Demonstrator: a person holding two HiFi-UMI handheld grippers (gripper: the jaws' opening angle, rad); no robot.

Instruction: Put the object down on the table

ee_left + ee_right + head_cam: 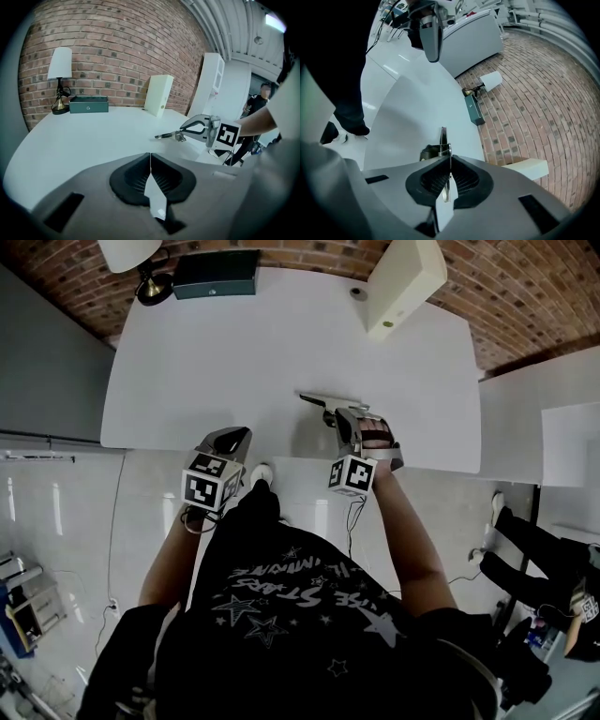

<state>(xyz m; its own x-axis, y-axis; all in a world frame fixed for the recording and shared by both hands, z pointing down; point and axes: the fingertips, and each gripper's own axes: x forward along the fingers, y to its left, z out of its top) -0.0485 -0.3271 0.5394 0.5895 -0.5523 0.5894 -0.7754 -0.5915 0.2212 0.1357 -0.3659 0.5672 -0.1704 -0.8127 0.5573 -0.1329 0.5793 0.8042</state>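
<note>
My right gripper [345,416] is shut on a slim metal tool [326,399] that sticks out to the left, low over the white table [206,371] near its front edge. In the right gripper view the tool [442,137] stands edge-on between the pads of the right gripper [449,161]. The left gripper view shows the tool [169,136] and the right gripper [199,129] from the side. Whether the tool touches the table I cannot tell. My left gripper [234,435] hovers at the table's front edge, and in its own view the left gripper [150,161] is shut on nothing.
At the table's far edge stand a lamp [131,254], a dark green box [216,275], a cream box [403,282] and a small round object [358,293]. A brick wall [117,56] runs behind. A person's legs [530,549] show on the floor at the right.
</note>
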